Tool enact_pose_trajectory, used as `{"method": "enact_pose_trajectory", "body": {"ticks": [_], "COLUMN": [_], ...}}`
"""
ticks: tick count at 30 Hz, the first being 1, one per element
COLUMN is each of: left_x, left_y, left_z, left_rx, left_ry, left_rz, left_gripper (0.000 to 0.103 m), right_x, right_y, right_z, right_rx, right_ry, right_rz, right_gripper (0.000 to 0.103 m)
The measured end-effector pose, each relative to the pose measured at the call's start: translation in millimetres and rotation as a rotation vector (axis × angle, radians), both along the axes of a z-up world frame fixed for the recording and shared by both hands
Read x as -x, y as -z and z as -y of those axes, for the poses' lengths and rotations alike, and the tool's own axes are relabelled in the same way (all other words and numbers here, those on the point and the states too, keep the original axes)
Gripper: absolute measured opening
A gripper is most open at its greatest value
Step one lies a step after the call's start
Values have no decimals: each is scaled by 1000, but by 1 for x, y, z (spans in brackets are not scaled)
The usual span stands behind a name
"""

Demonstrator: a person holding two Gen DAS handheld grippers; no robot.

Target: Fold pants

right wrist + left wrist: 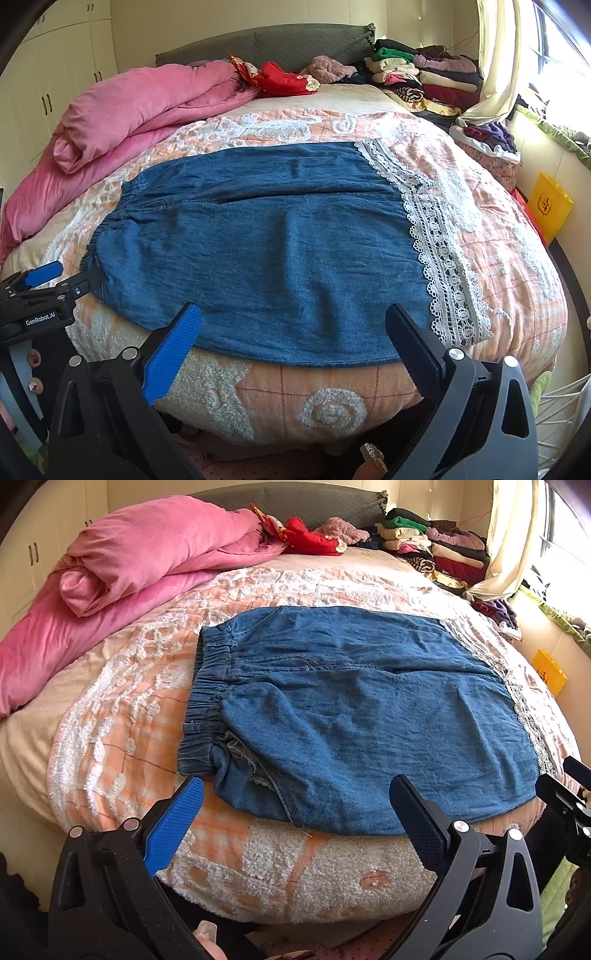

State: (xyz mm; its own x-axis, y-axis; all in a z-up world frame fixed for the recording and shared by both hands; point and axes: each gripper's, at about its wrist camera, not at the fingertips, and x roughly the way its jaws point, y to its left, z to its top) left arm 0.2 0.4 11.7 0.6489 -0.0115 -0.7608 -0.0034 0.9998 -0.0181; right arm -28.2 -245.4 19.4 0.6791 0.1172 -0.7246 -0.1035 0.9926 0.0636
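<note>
Blue denim pants [354, 709] lie flat on the bed, elastic waistband [207, 701] to the left, white lace hem [439, 258] to the right. They also show in the right wrist view [258, 251]. My left gripper [295, 786] is open and empty, just before the pants' near edge at the waistband end. My right gripper [293, 314] is open and empty, just before the near edge toward the lace end. The left gripper also shows at the left edge of the right wrist view [40, 280]; part of the right gripper shows at the right edge of the left wrist view [569, 797].
The bed has an orange and white checked cover [122, 716]. A pink quilt [122, 565] lies rolled at the back left. Stacks of folded clothes [428, 542] and red clothes [314, 535] sit by the grey headboard [295, 498]. A yellow bag [550, 206] stands by the right wall.
</note>
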Motion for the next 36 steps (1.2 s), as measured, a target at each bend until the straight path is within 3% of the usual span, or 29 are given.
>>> {"method": "enact_pose_trajectory", "body": {"ticks": [36], "left_x": [-5], "left_y": [-4], "left_z": [-9], "left_rx": [6], "left_ry": [-6], "left_rz": [-1], "left_gripper": [94], "right_x": [-10], "right_y": [-1], "right_z": [-4], "right_rx": [11], "right_ry": [-21], "right_rz": [13], "right_gripper": [99]}}
